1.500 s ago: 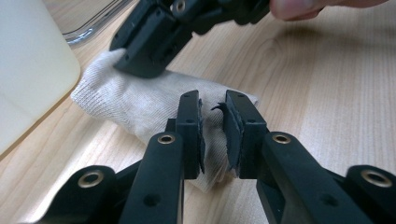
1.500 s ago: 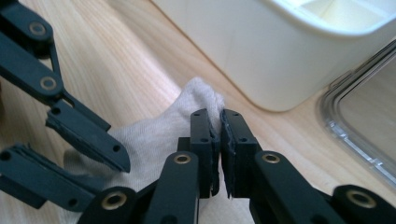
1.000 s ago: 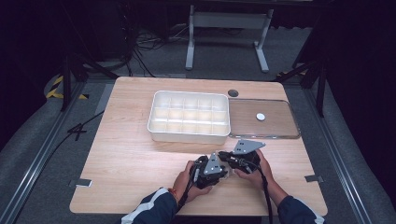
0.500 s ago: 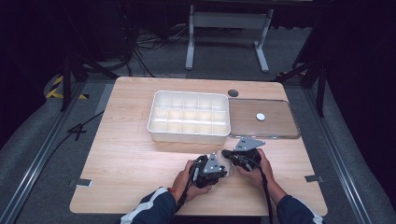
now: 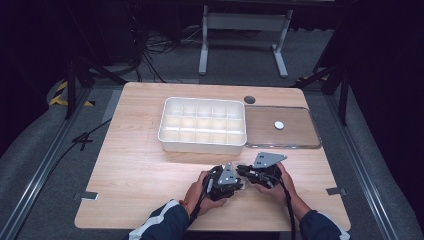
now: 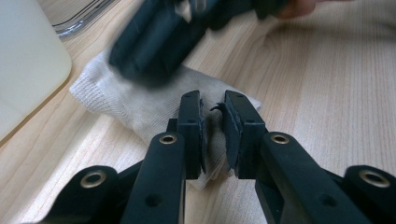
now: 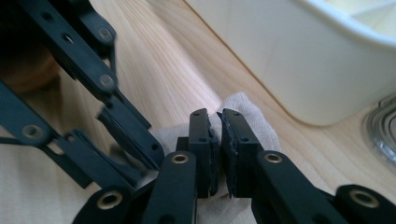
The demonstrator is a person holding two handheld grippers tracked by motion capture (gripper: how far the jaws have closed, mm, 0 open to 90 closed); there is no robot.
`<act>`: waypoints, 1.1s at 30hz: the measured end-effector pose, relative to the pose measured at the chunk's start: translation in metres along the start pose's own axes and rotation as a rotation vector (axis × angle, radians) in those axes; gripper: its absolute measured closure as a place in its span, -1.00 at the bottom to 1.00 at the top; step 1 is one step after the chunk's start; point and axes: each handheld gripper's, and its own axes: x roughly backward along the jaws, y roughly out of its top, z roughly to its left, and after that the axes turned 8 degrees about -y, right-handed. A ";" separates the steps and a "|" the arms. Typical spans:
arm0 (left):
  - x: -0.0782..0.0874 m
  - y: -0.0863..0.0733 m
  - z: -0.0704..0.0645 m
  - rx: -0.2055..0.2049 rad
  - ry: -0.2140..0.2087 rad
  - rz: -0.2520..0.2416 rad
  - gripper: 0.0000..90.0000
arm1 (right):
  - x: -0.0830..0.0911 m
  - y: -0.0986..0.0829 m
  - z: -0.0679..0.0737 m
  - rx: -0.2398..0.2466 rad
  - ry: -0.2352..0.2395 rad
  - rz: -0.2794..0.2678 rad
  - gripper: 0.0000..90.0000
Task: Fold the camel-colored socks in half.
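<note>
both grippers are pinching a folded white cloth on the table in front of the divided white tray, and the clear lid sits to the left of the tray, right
Not quite. The clear lid lies to the right of the divided white tray, as the high view shows. The rest holds: the left gripper and the right gripper each have their fingers closed on the folded white cloth lying on the table in front of the tray.

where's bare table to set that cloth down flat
Free: the wide left stretch of the table, left of the white divided tray and the left tool; also the narrow near-right corner, below the clear lid. Crowded: the strip before the tray, where both tools, the right tool included, pinch the cloth.
</note>
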 end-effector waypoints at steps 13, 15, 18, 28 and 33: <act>0.000 0.000 0.000 -0.005 -0.001 0.001 0.72 | 0.002 -0.003 -0.014 -0.071 -0.100 0.071 0.86; 0.000 0.000 0.001 -0.005 -0.004 -0.001 0.72 | 0.002 -0.004 -0.016 -0.080 -0.110 0.079 0.85; 0.001 0.000 0.002 -0.007 -0.008 0.003 0.72 | 0.002 -0.005 -0.021 -0.102 -0.167 0.122 0.86; 0.000 0.000 0.001 -0.005 -0.009 0.002 0.72 | 0.013 0.005 -0.018 -0.143 -0.101 0.013 0.49; 0.000 0.000 0.001 -0.002 -0.008 -0.004 0.72 | 0.004 0.007 -0.008 -0.150 -0.057 0.033 0.14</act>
